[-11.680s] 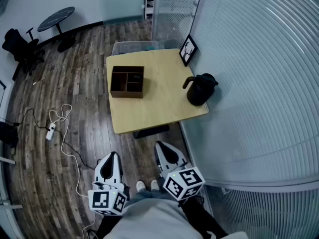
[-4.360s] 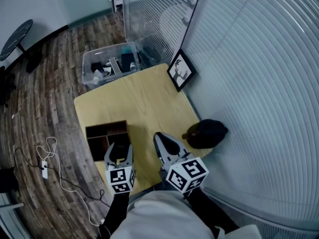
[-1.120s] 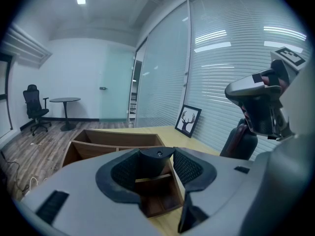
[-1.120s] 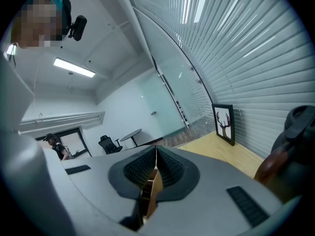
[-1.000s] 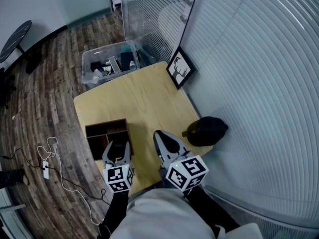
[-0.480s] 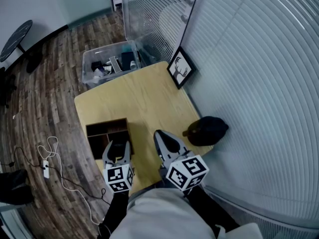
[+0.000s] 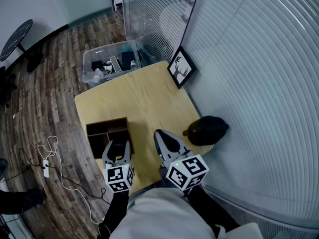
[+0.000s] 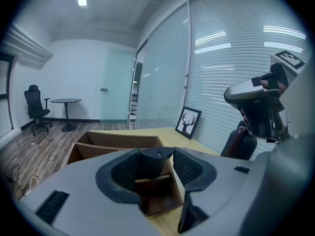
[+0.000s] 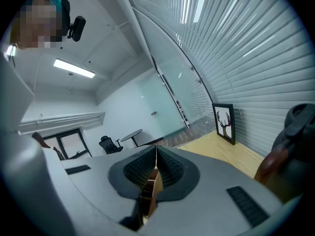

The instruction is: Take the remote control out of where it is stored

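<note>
With a black jug (image 7: 207, 131) and a framed picture (image 7: 180, 67) on the table (image 7: 144, 96), the remote control (image 8: 152, 162) is clamped by the left gripper (image 8: 157, 169) over the wooden box (image 8: 115, 141), while the right gripper (image 9: 155, 164) is closed on nothing.

Dark remote control (image 8: 155, 164), upright (only top end seen), in wooden box (image 8: 118, 141) compartment, clamped between jaws of left gripper (image 8: 156, 156).

Light wooden table (image 7: 142, 97), compartment box (image 7: 99, 131), black jug (image 7: 208, 130), framed picture (image 7: 180, 67) (a deer)
</note>
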